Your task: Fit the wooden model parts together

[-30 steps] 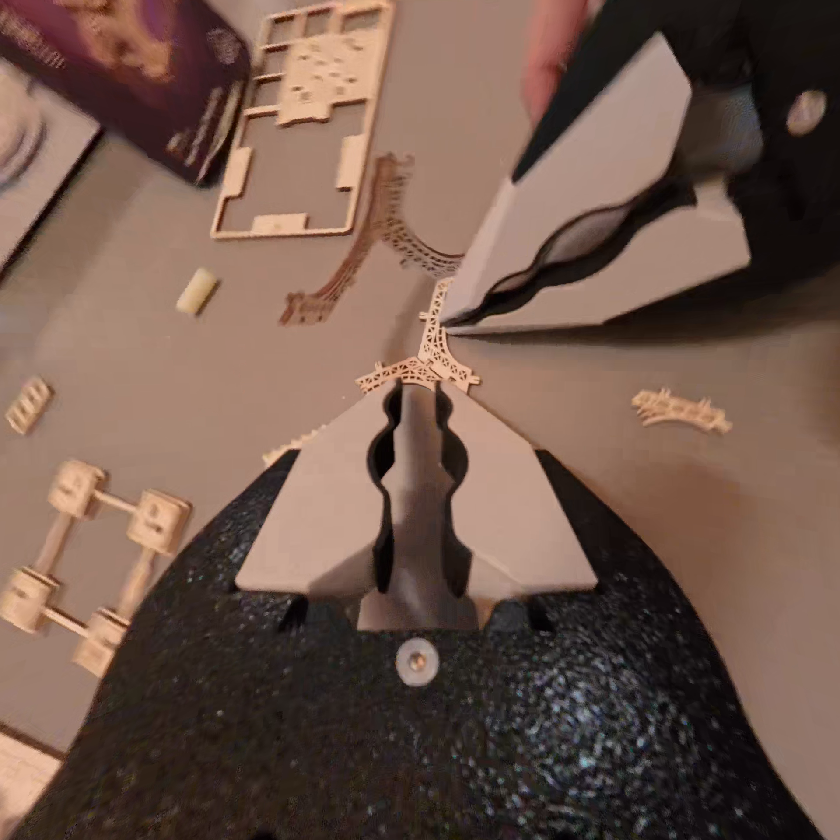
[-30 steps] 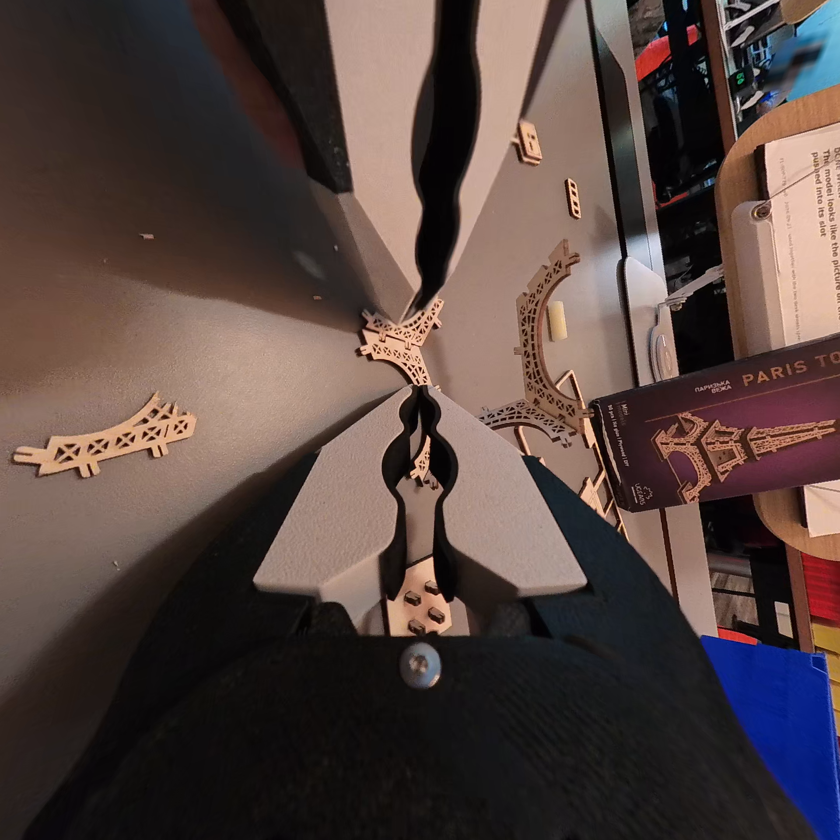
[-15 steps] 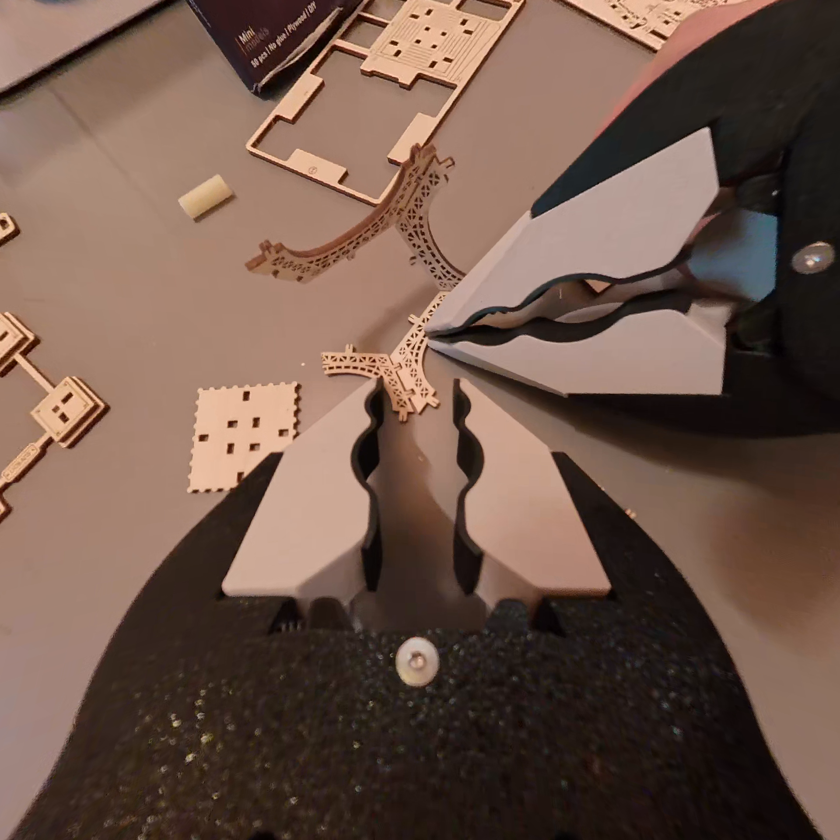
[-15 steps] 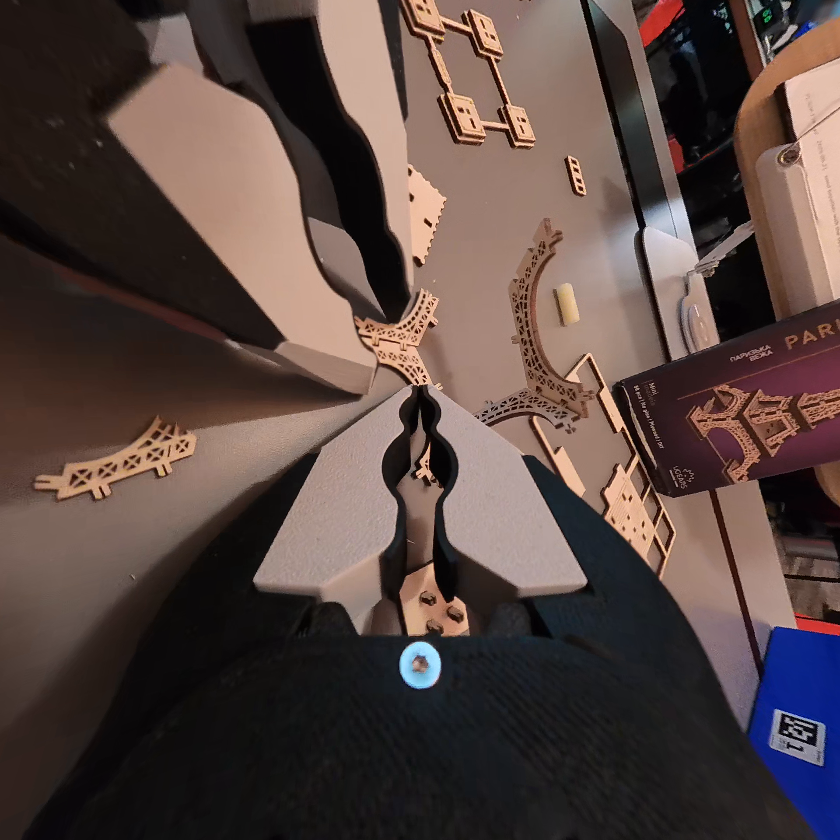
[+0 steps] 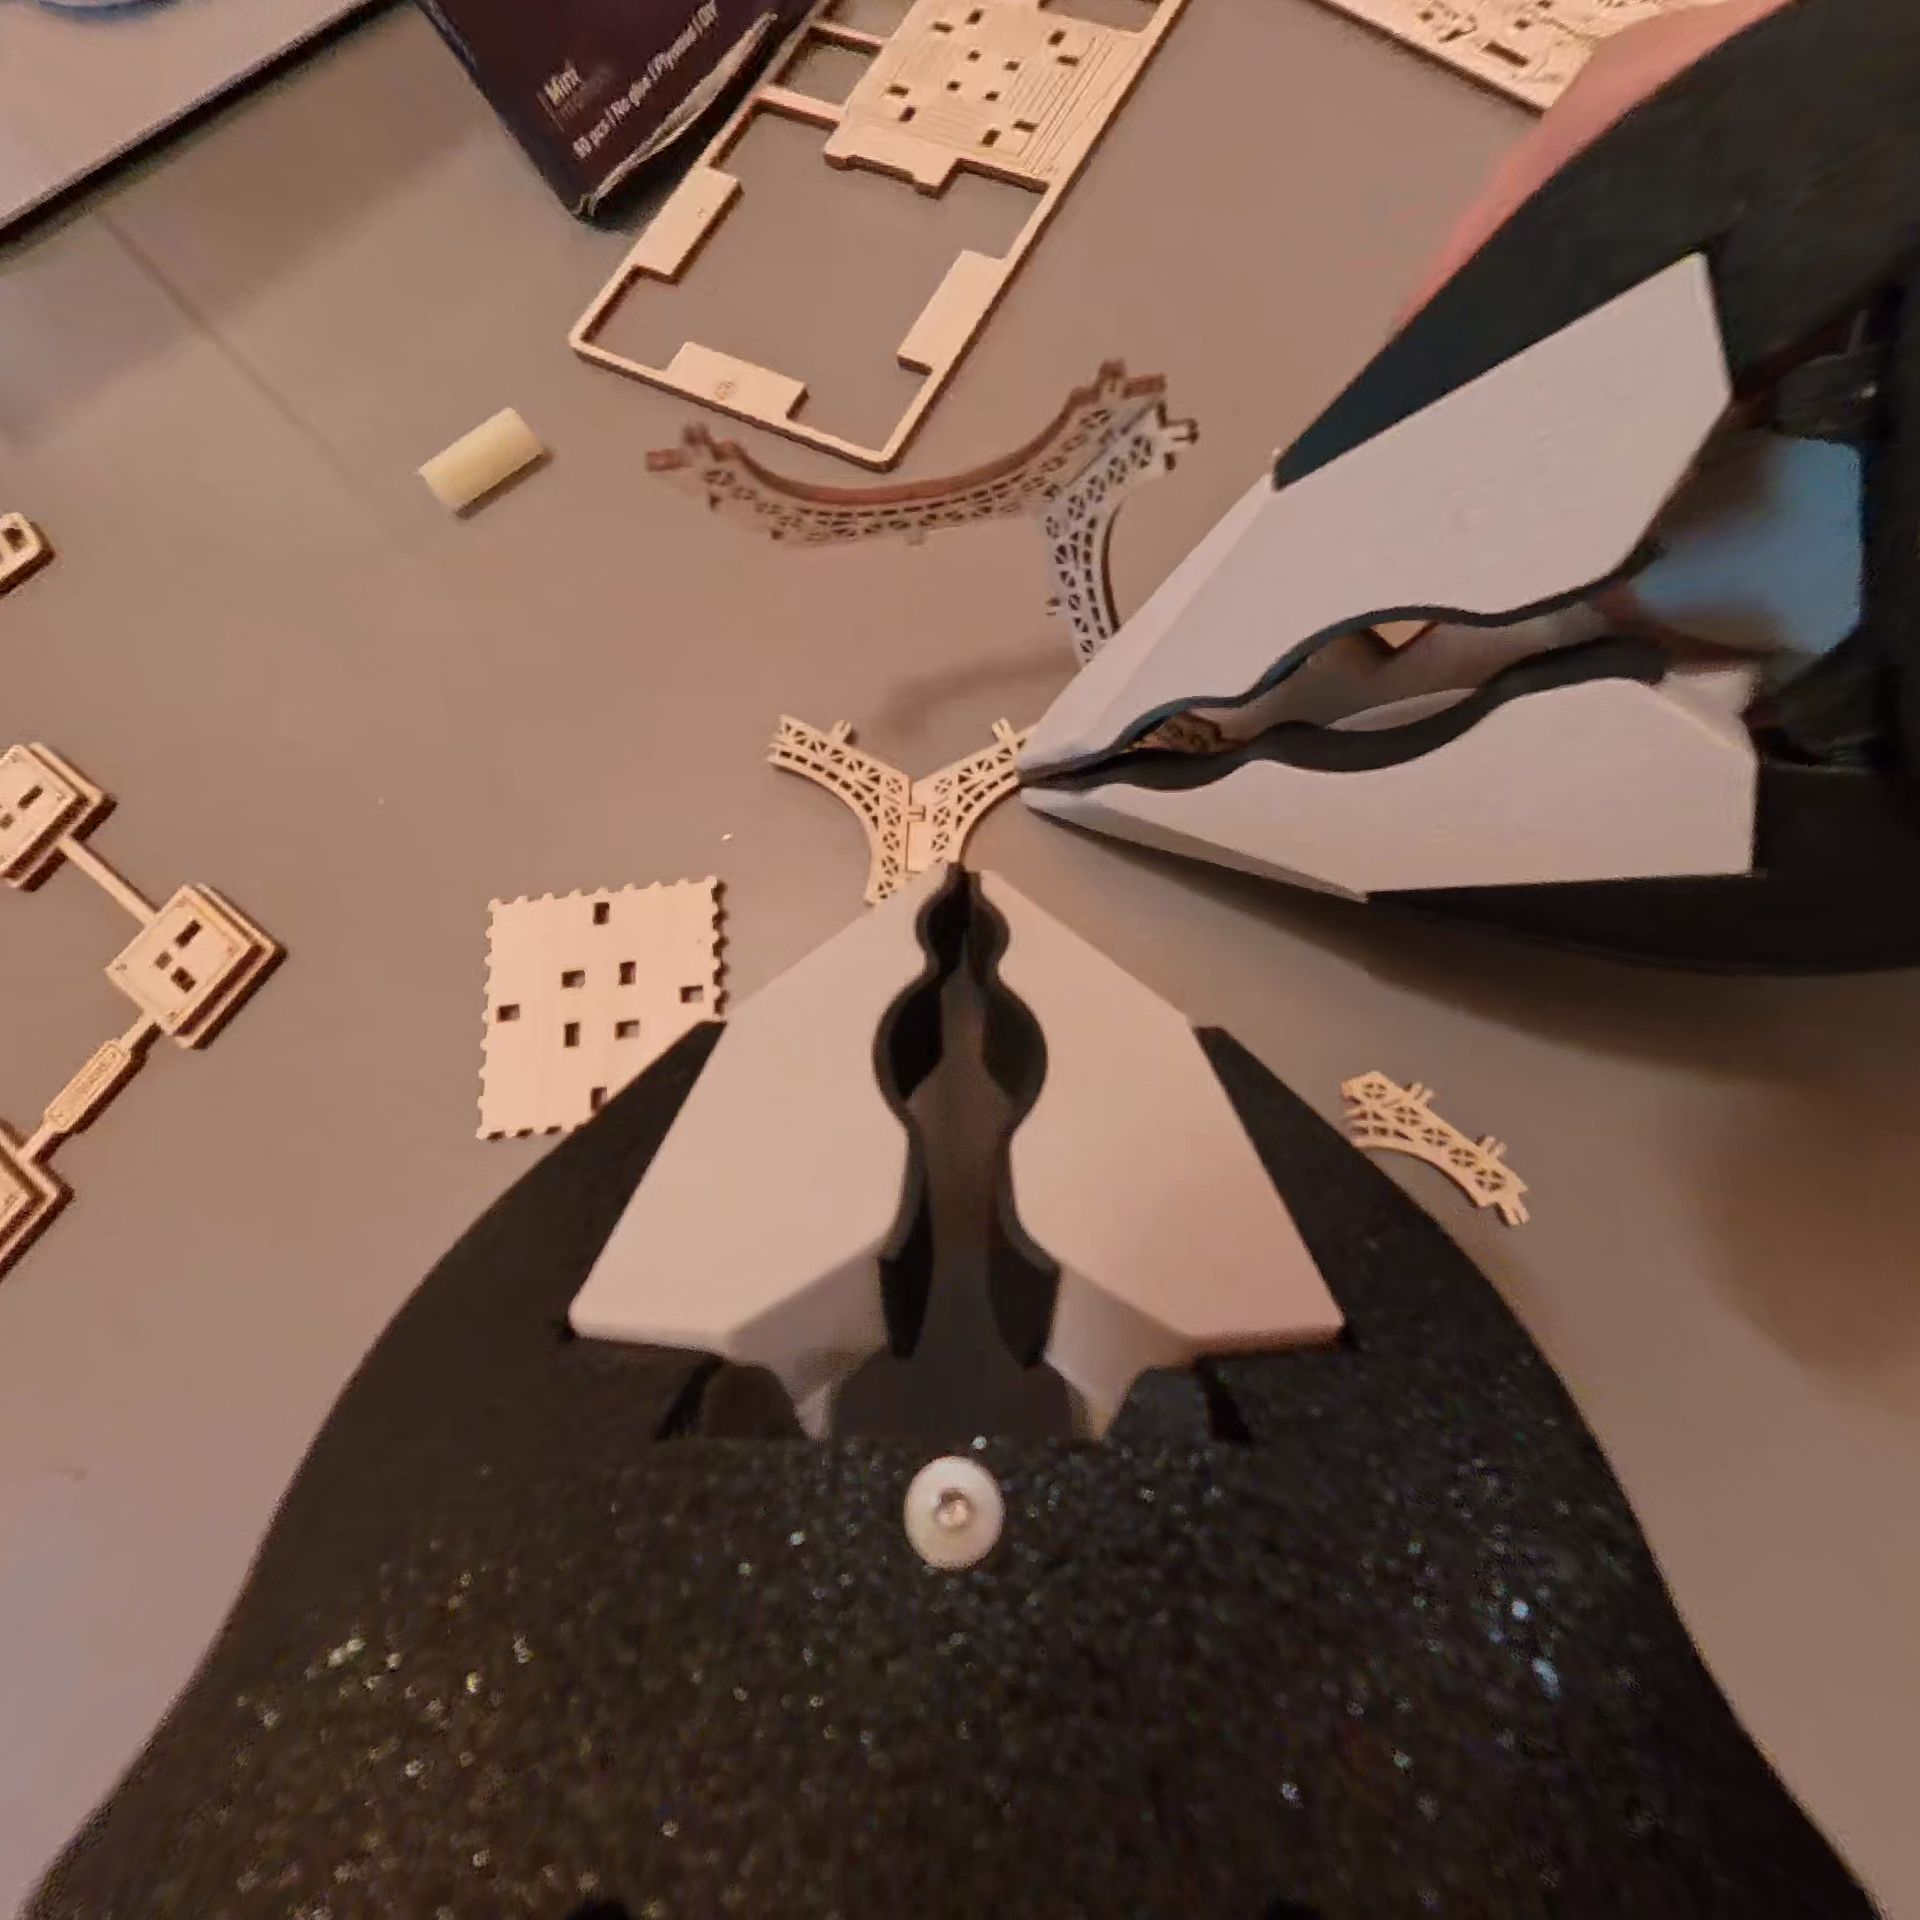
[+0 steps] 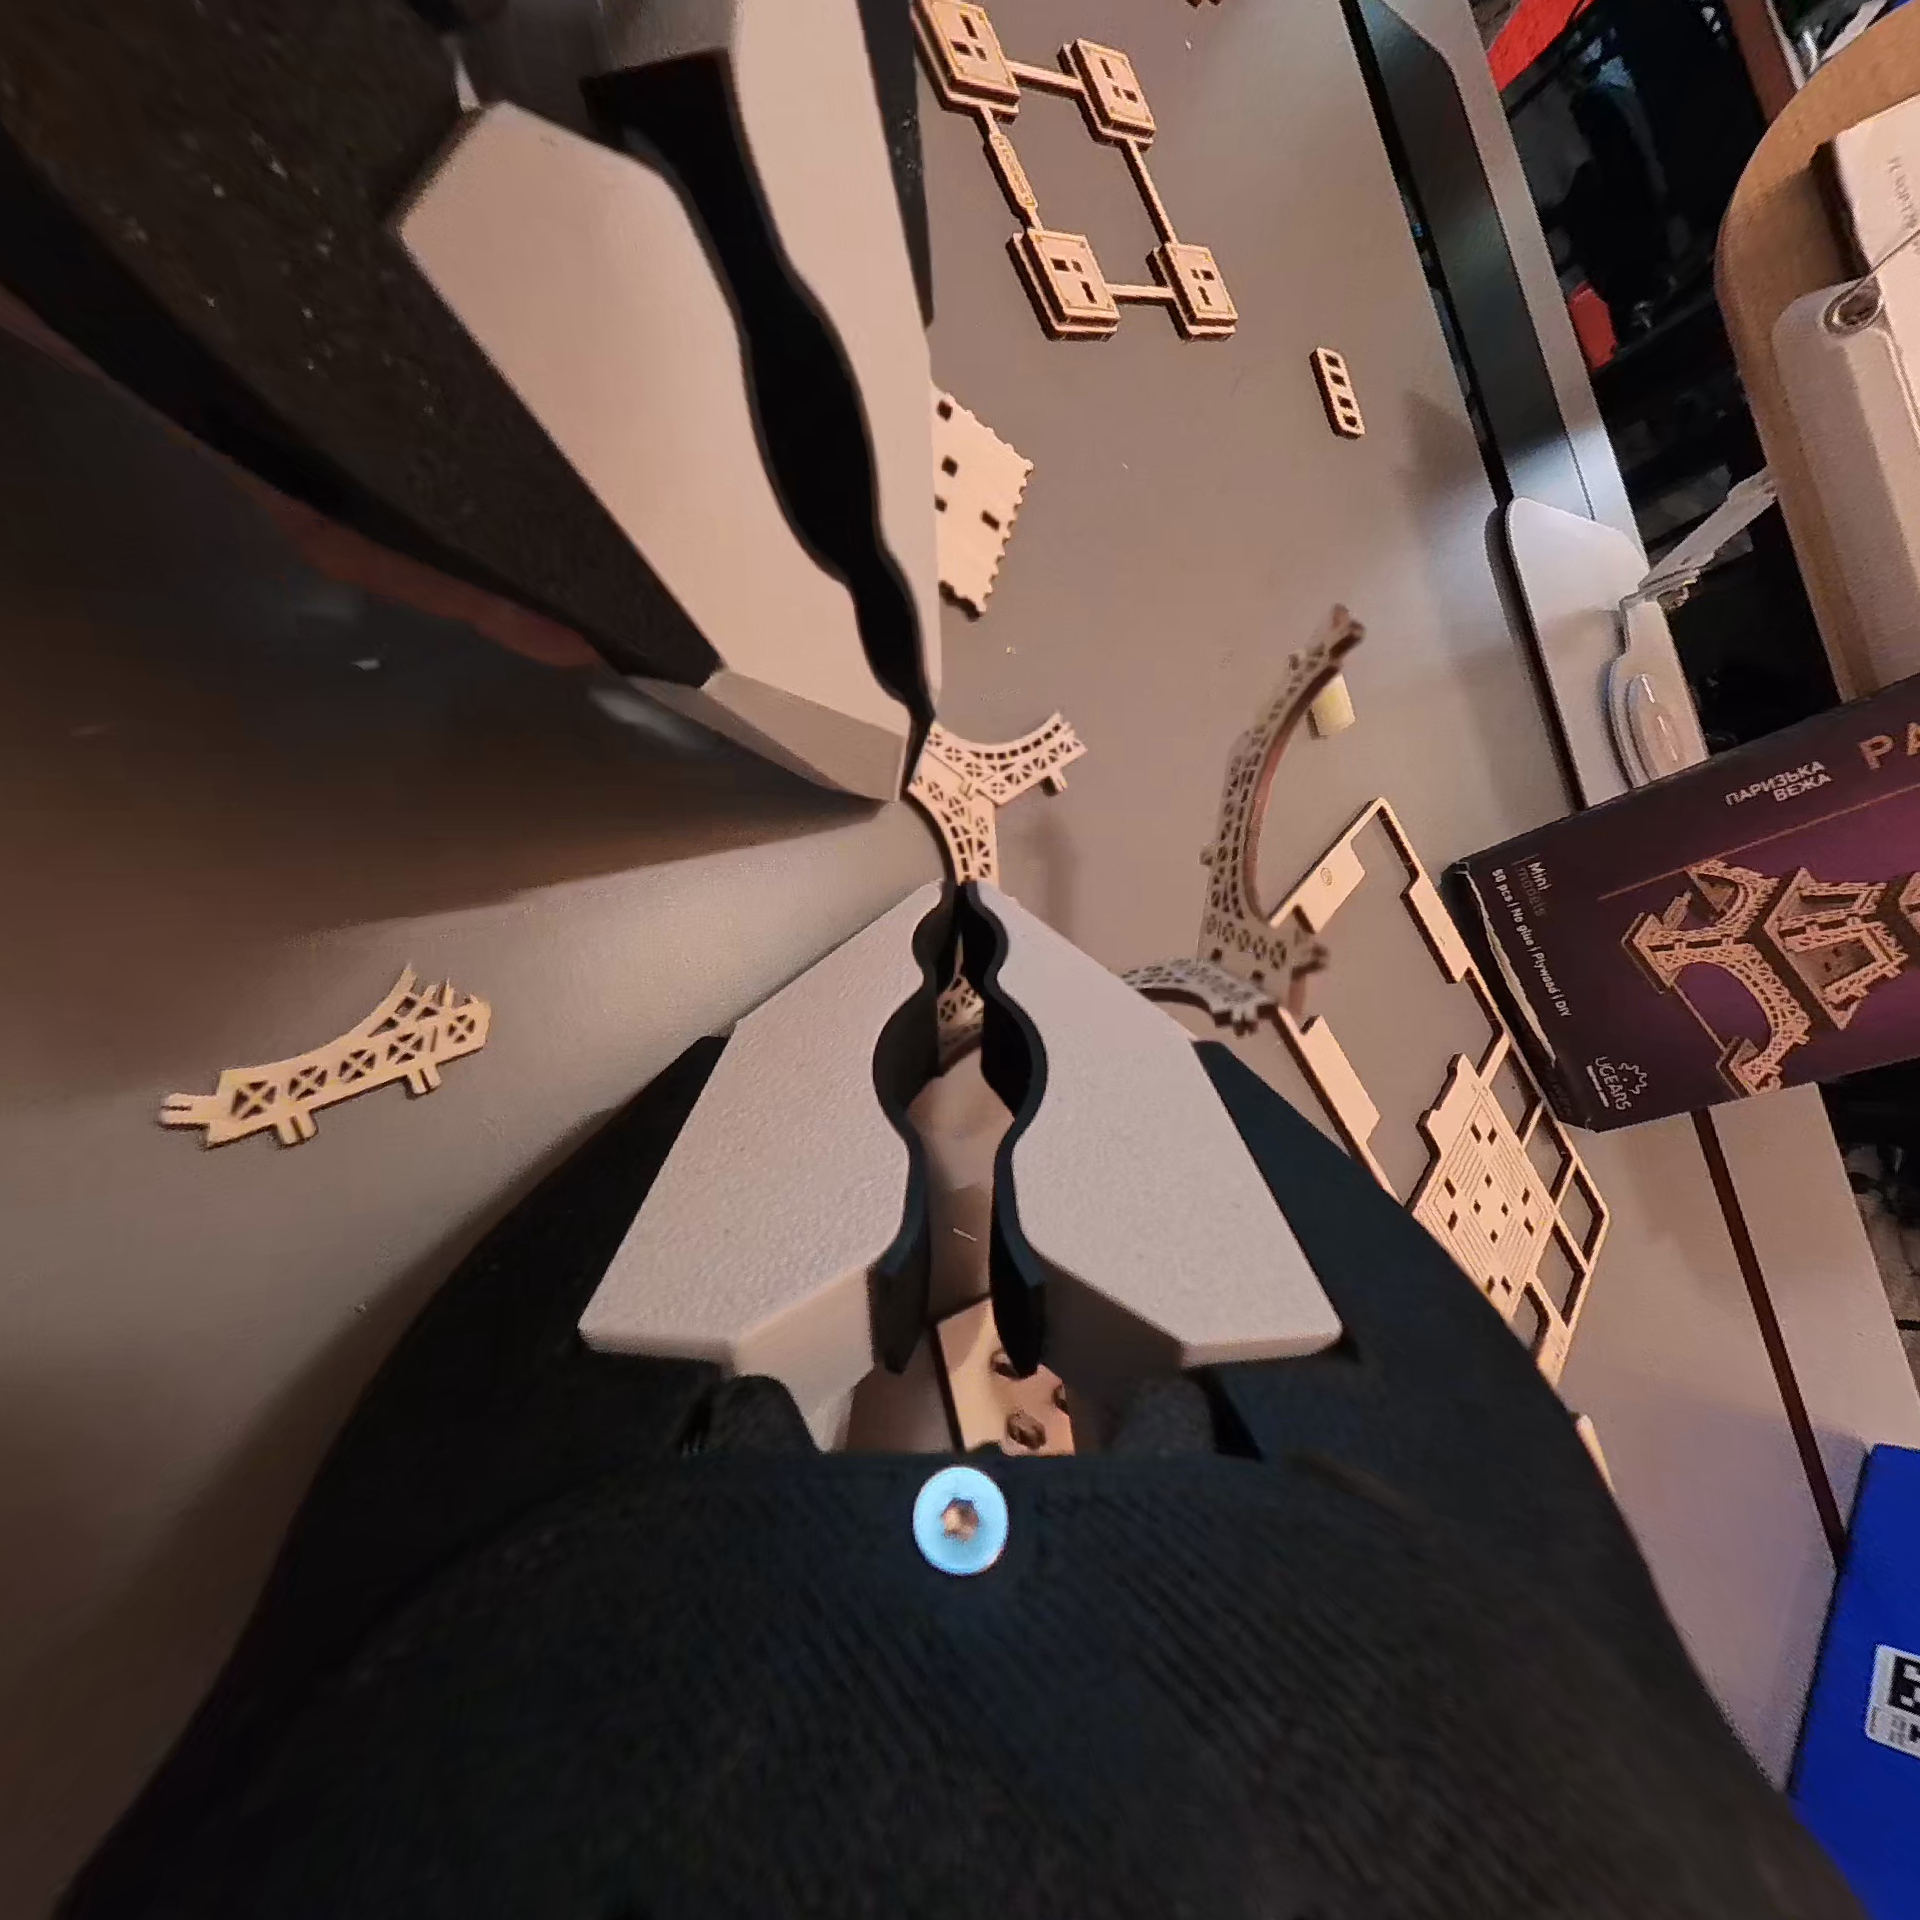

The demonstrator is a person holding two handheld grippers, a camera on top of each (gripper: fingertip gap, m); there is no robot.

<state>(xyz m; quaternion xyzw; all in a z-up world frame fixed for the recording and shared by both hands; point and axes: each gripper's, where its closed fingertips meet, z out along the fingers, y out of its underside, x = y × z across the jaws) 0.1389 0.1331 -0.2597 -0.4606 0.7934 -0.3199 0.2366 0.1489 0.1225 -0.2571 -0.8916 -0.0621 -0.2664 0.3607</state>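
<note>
A small Y-shaped wooden lattice assembly (image 5: 914, 821) is held just above the grey table (image 5: 364, 675), between both grippers. My left gripper (image 5: 961, 883) is shut on its lower stem. My right gripper (image 5: 1029, 774) comes in from the right and is shut on its right branch. In the right wrist view the same assembly (image 6: 971, 810) sticks out of my right gripper (image 6: 961, 894), and part of the lattice runs back between the fingers. There my left gripper (image 6: 914, 732) pinches it from the upper left.
Around lie a square plate with holes (image 5: 603, 1003), a base frame with square feet (image 5: 156, 935), a short lattice strip (image 5: 1439, 1143), a curved arch part (image 5: 935, 488), a cut-out sheet (image 5: 862, 239), a cream peg (image 5: 483, 457) and the dark kit box (image 6: 1714, 914). The grippers are tip to tip, or close to it.
My left gripper was open around the assembly's stem half a second ago and has shut on it. The right gripper has kept its grip throughout.
</note>
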